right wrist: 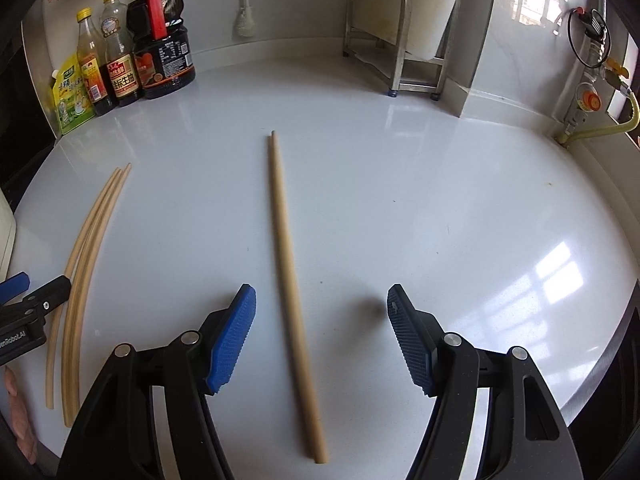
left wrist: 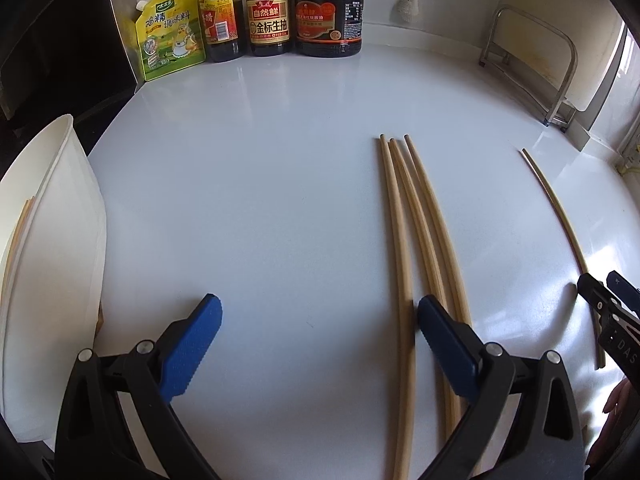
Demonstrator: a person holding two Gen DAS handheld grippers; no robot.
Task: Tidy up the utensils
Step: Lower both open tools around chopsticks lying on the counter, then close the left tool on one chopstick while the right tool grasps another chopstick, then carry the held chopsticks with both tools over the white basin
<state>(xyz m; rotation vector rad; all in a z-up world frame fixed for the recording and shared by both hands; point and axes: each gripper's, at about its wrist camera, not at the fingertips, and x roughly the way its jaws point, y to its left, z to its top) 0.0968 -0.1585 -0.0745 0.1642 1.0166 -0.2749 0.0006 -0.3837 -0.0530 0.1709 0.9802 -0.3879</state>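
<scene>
Wooden chopsticks: group of three (left wrist: 416,240) flat on the white countertop (left wrist: 260,180), side by side, tips fanned slightly apart at the far end, shafts touching or nearly touching nearer the camera; same group at lower left in the right wrist view (right wrist: 86,264). Single chopstick pair (right wrist: 290,280) lying apart from the group, well to its right, pointing away from the camera, the two sticks pressed tightly together; seen as a thin curved line at far right in the left wrist view (left wrist: 560,216).

Left gripper (left wrist: 320,344): fingers spread wide, blue pads facing inward, nothing held; right pad (left wrist: 448,348) over or against the group of three, between the leftmost stick and the other two; contact not determinable; left pad (left wrist: 192,344) above bare countertop.

Right gripper (right wrist: 322,336): fingers spread wide, nothing held; single pair lying on the countertop between the pads, nearer the left pad (right wrist: 232,340); no contact with either pad.

White container (left wrist: 48,260) at left edge of the left wrist view, upright, more thin sticks visible inside at its left wall.

Rear of countertop, against the wall: yellow-green seasoning pouch (left wrist: 168,32); three dark sauce bottles (left wrist: 280,12) in a row just beside it. Metal rack (right wrist: 392,36) at rear right. Yellow gas hose (right wrist: 600,128) with valve fittings at far right.
</scene>
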